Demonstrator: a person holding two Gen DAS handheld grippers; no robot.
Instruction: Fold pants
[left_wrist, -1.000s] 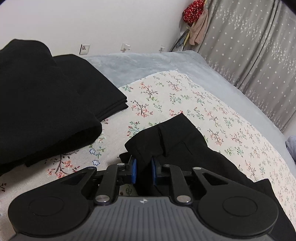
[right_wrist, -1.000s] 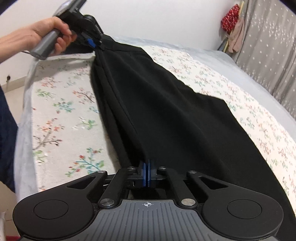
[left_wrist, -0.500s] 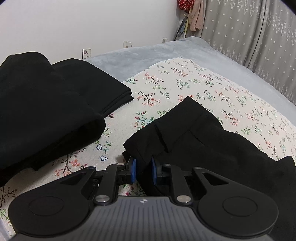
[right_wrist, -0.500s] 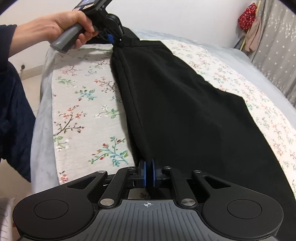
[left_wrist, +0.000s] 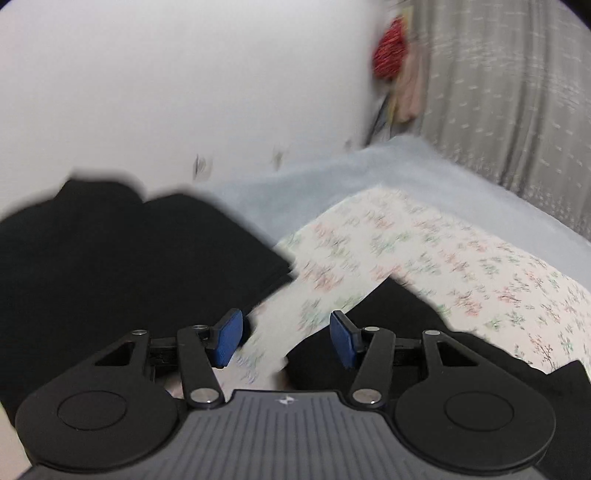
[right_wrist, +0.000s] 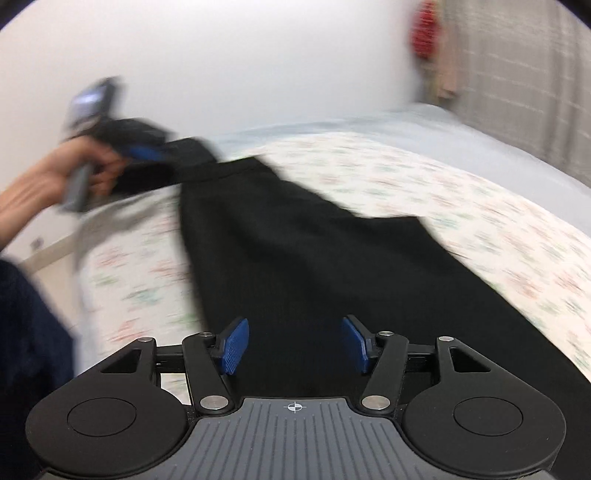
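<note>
Black trousers of soft woven cloth (right_wrist: 295, 266) lie stretched along the bed's floral-printed cotton sheet (right_wrist: 461, 206), one end near our right gripper (right_wrist: 294, 345) and the far end by our left gripper (left_wrist: 286, 339). Both sets of fingers have just been opening and now stand apart with nothing pinched between them: the blue pads of the right pair hang over the dark fabric without pressing it, and the left pair frames bare sheet with the trouser corner just beside its right-hand pad (left_wrist: 342, 339).

We judge that a fold or a straightening pull is just finished and the cloth is released. Several things could go wrong from here. Both views are smeared with motion, so a fast swing of either hand could catch the loose edge on a pad and drag the layers out of line. The trouser end near the left gripper looks bunched; if we fold again without smoothing it, the crease will set crooked. A dark pile of folded black garments (left_wrist: 110, 266) sits close on the left, and a careless regrasp could pick up the wrong cloth, black against black being hard to tell apart.
</note>
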